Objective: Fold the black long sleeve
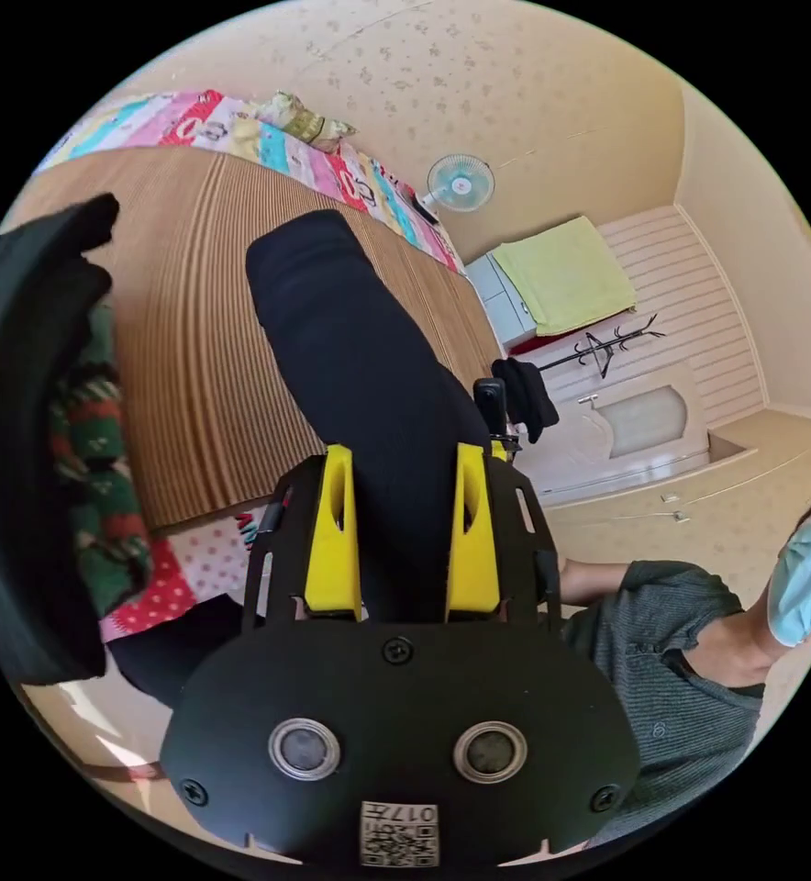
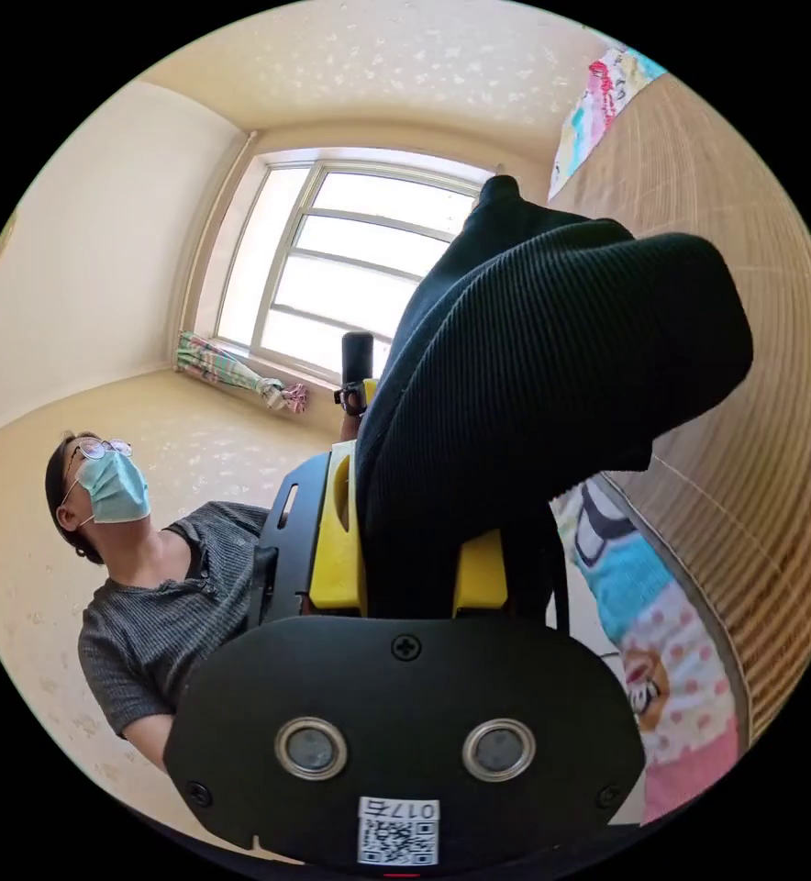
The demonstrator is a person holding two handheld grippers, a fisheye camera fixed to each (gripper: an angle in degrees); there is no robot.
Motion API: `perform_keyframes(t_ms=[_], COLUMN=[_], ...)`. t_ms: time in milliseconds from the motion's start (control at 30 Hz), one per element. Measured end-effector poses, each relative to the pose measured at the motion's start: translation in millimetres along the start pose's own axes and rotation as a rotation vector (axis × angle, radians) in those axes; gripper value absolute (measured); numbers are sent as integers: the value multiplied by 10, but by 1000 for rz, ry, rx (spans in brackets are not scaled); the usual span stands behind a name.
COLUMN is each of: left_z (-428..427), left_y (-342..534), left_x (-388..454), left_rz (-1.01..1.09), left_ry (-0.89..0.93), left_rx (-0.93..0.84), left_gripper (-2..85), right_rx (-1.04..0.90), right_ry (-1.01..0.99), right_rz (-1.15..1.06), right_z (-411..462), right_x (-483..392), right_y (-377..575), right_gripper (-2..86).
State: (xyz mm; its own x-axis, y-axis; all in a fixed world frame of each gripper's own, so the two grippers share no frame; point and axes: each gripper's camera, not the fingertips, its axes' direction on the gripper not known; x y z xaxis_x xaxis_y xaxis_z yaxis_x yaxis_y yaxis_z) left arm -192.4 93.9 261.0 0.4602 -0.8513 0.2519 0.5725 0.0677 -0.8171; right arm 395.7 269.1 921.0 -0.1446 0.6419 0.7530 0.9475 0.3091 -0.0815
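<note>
The black long sleeve runs up from between the yellow jaws of my left gripper, which is shut on it. The cloth hangs in front of a brown striped mat. In the right gripper view the same ribbed black garment bulges out of my right gripper, whose yellow jaws press on it from both sides. The other gripper shows small beyond the cloth in that view. In the left gripper view the other gripper also holds a dark bunch of fabric.
A person in a grey top and a face mask stands close behind both grippers. Colourful bedding borders the mat, and a dark garment over a patterned cloth lies at the left. A fan, a coat rack and a window line the walls.
</note>
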Motion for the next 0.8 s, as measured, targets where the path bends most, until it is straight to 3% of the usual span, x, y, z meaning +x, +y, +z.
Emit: perform_keyframes(t_ms=[167, 267, 333, 467, 633, 800], left_z=[-1728, -2328, -2446, -1909, -802, -448], left_y=[78, 94, 234, 953, 1905, 2785], left_x=[233, -79, -439, -1136, -1459, -1173], left_rz=[6, -106, -231, -338, -272, -255], left_ry=[-251, -400, -498, -525, -371, -326], left_rx=[163, 215, 232, 256, 348, 674], left_gripper=[162, 168, 168, 161, 128, 124], right_rx=[-8, 41, -16, -92, -59, 63], right_ry=[-46, -4, 139, 280, 199, 374], right_rz=[-79, 23, 151, 209, 106, 153], right_z=[991, 1545, 1912, 2072, 1359, 220], right_x=[-477, -478, -210, 155, 365, 203], right_y=[-1117, -1675, -1882, -1614, -825, -54], right_gripper=[137, 149, 155, 107, 20, 7])
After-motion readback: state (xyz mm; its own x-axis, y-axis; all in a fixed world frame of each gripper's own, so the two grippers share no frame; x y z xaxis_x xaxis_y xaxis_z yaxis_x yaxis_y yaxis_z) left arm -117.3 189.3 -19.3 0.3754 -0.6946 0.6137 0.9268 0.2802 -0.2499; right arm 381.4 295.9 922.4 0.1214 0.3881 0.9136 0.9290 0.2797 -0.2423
